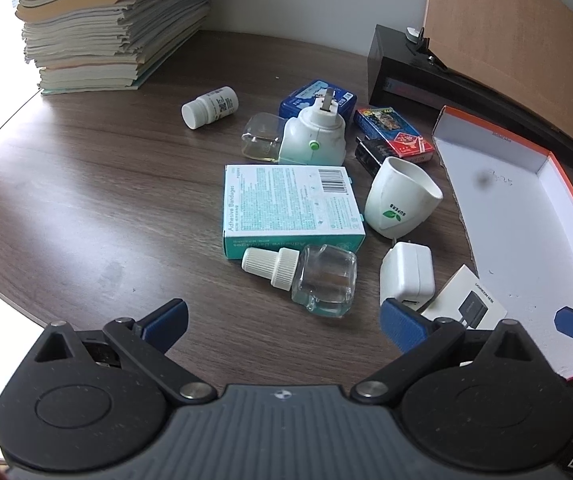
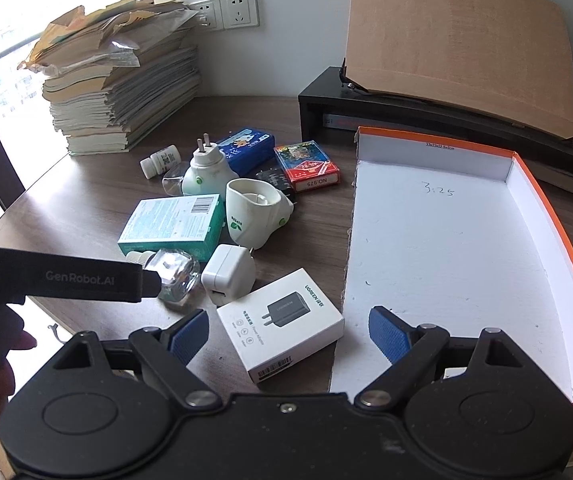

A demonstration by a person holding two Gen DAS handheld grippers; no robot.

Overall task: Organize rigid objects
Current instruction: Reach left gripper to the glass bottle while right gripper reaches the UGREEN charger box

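Lying scattered on a dark wooden table (image 1: 86,184): two clear glass refill bottles, one capped bottle (image 1: 318,278) nearest the left gripper and one uncapped bottle (image 1: 261,137) further back. Also sitting there: two white plug-in vaporizers, the upright vaporizer (image 1: 314,134) showing its prongs, the tipped vaporizer (image 1: 400,202) reading "SUPERB" by a green leaf. One teal box (image 1: 290,210) printed "Adhesive Bandages". One white pill bottle (image 1: 209,106) resting on its side. One blue tin (image 1: 318,98), one card pack (image 2: 308,170) marked "NO.975", one black plug (image 1: 370,154) wedged under that pack. One white charger cube (image 1: 406,276) standing just beside a white carton (image 2: 282,324) labelled "UGREEN" and "Power Adapter".

Waiting to the right of the clutter: one orange-edged tray (image 2: 446,240), holding nothing, pencilled "3:25" inside.

Hovering low over the table, left gripper (image 1: 282,320) spread wide, gripping nothing, facing the capped bottle. Hanging likewise, right gripper (image 2: 288,334) spread apart around the near end of the white carton, pads not touching it. Showing "GenRobot.AI" along the left tool's side in the right wrist view.

Standing behind: one paper stack (image 2: 122,92), one black shelf riser (image 2: 386,108), one brown board (image 2: 458,40), two wall sockets (image 2: 226,12).
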